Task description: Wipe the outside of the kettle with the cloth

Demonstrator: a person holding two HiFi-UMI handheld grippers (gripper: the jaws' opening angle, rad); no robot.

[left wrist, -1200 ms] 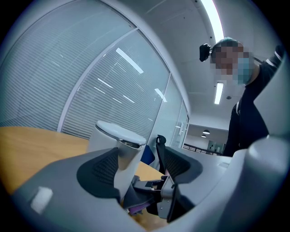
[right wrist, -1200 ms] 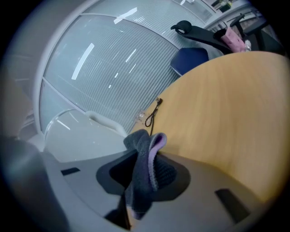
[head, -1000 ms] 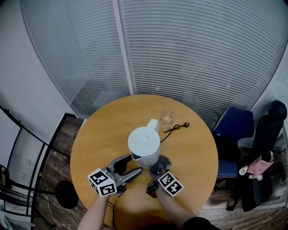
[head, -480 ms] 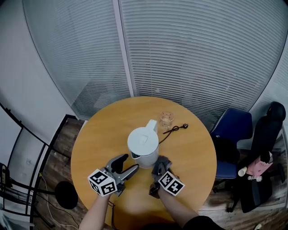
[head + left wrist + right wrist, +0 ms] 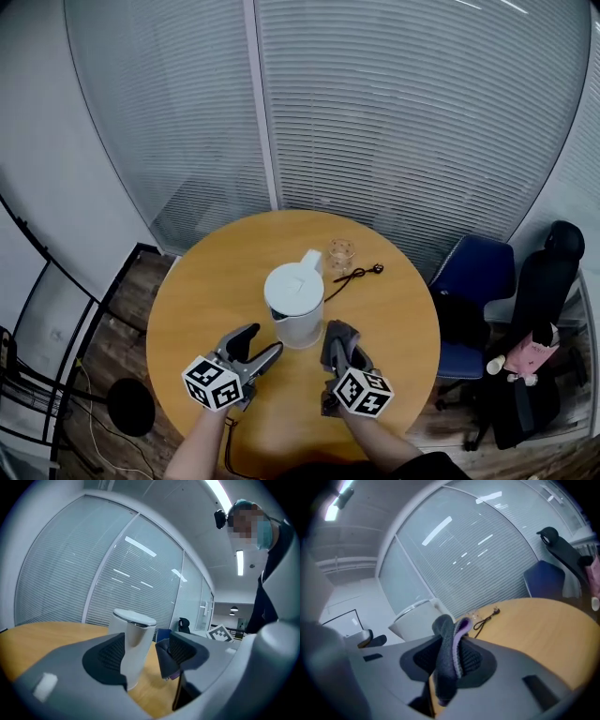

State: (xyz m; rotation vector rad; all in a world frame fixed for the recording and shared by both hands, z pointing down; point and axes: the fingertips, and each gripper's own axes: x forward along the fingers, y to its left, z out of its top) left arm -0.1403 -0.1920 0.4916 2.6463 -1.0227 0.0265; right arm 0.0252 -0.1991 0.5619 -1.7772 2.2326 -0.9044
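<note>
We note the right gripper [image 5: 340, 347], clamping the cloth [image 5: 339, 330], has shifted right of the kettle [image 5: 294, 292]; the left gripper [image 5: 253, 343] stays released.

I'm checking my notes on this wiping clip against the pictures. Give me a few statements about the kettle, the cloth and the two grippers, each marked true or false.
1. The right gripper is shut on the grey cloth. True.
2. The left gripper clamps the kettle. False: its jaws stand apart and hold nothing.
3. The kettle lies on its side. False: it stands upright on the round table.
4. A glass stands on the table beyond the kettle. True.
</note>
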